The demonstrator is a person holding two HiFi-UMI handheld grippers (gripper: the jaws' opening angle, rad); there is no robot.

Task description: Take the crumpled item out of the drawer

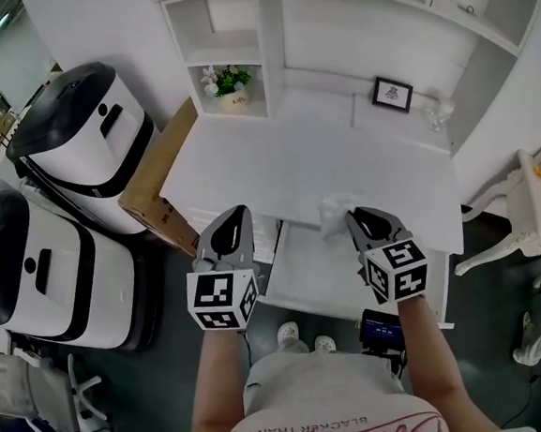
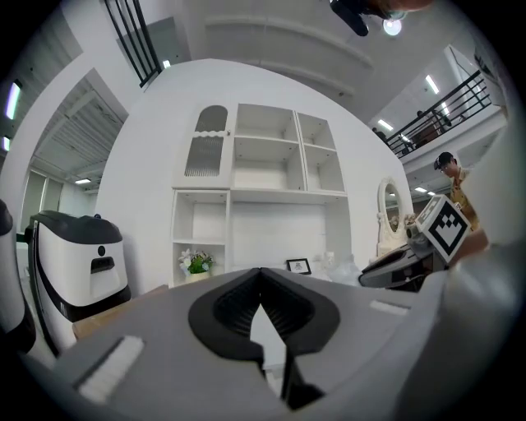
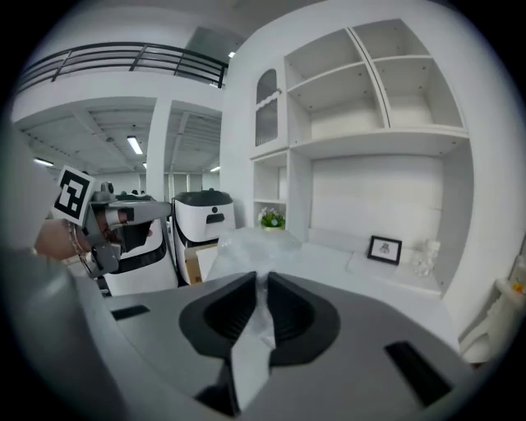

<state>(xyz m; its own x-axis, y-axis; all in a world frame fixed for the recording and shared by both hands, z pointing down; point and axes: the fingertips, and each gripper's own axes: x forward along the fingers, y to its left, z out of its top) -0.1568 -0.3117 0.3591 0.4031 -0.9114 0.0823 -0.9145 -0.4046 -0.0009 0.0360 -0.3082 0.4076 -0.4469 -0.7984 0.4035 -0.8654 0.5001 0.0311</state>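
Note:
The crumpled item (image 1: 337, 210), a wad of clear plastic film, hangs from my right gripper (image 1: 354, 218) above the front edge of the white desk (image 1: 284, 153). In the right gripper view the film (image 3: 243, 246) bulges out past the tips and a strip of it runs down between the jaws; the right gripper (image 3: 261, 281) is shut on it. The open white drawer (image 1: 318, 277) lies below and between both grippers. My left gripper (image 1: 239, 213) is held to the left over the drawer's left end, its jaws together with nothing in them (image 2: 261, 272).
Two white machines with black tops (image 1: 77, 133) (image 1: 40, 268) and a cardboard box (image 1: 159, 178) stand left of the desk. On the desk are a flower pot (image 1: 230, 82) in the shelf unit, a small picture frame (image 1: 392, 93) and glassware (image 1: 437, 116). A white chair (image 1: 519, 207) is at the right.

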